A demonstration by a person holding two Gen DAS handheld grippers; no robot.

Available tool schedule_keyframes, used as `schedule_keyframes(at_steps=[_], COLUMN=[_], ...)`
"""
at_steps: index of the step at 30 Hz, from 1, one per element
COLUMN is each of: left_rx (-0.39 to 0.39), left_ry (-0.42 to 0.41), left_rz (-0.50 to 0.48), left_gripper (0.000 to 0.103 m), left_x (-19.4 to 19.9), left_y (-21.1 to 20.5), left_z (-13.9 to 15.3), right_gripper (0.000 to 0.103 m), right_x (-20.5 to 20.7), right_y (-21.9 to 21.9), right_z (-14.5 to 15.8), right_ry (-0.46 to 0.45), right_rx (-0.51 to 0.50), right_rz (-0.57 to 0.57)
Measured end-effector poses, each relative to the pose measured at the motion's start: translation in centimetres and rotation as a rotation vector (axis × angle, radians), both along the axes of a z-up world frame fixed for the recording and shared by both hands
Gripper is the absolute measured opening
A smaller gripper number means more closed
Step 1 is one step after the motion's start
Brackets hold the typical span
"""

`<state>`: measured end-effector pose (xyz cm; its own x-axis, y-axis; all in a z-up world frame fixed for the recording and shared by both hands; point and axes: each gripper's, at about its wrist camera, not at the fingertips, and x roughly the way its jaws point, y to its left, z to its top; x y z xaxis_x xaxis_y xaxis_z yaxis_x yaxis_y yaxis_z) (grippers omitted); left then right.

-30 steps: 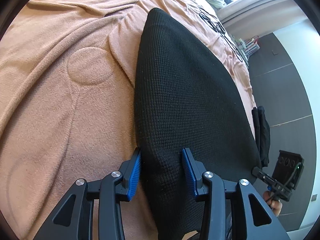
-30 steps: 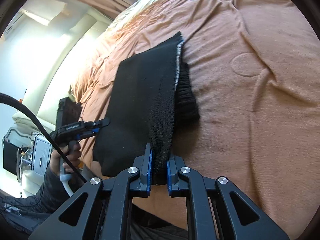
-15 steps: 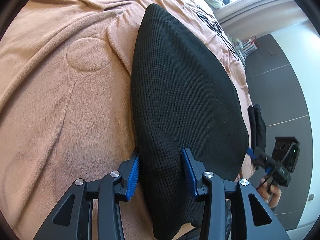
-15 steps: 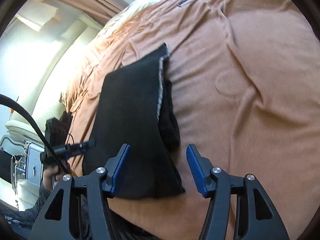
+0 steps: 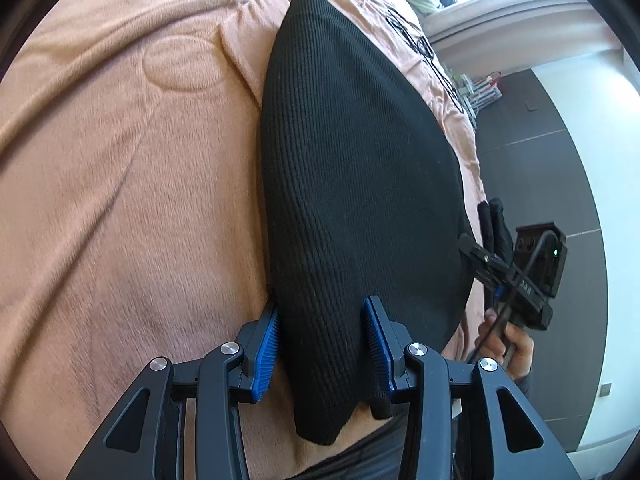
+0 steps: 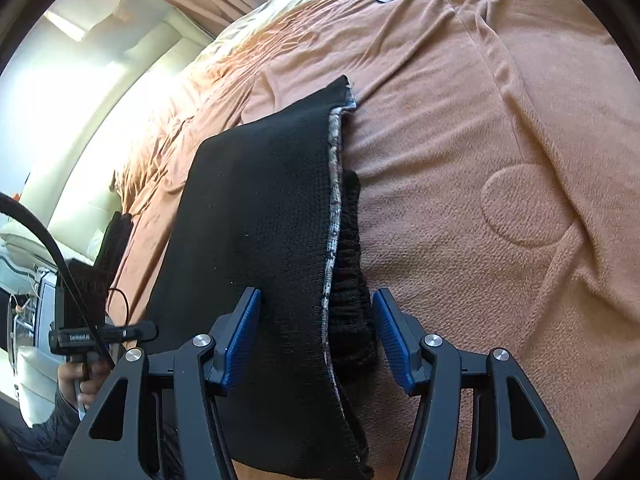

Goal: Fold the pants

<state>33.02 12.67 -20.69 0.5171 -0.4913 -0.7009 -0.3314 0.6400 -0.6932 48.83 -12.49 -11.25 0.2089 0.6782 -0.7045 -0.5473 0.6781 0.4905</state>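
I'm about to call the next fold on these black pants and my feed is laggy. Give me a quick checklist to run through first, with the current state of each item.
1. Pants lie on the blanket: ok; the near end overhangs the bed edge.
2. Left gripper astride the near end: ok; whether its pads press the cloth: cannot tell.
3. Right gripper holding the pants: not ok; its jaws are closing, cloth lies between them, pads clear of it.
4. Layers lined up: not ok; in the right wrist view a ribbed lower layer sticks out beside the top one.
5. Top surface smooth: ok, no big wrinkles.
6. Far end squared: cannot tell.
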Motion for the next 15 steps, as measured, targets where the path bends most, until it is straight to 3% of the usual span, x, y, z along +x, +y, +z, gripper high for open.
schedule_keyframes(at_steps=[3,5,8,15], left_rx=[-0.001,0.004,0.007,0.028], left_ry=[-0.009,-0.014,-0.029,-0.049], left_rz=[-0.007,-0.007,-0.004,-0.002], left_gripper=[0.039,0.023,0.015,0.012], left_x=[-0.7,-1.0,-1.5,-2.4], left_y=[-0.2,-0.2,0.3,1.7], left_z=[-0.2,-0.1,0.3,1.2], right_gripper=[0.037,0.03,0.021,0.015], right_x=[-0.4,-0.5,-0.6,-2.3], right_y=[0.3,0.4,0.4,0.7], right_z=[0.0,0.1,0.3,0.6], right_ry=[-0.021,-0.005,0.01,0.056], right_rx=[-0.019,-0.009,-0.001,0.018], right_rz=[0.001,-0.003,-0.011,-0.025])
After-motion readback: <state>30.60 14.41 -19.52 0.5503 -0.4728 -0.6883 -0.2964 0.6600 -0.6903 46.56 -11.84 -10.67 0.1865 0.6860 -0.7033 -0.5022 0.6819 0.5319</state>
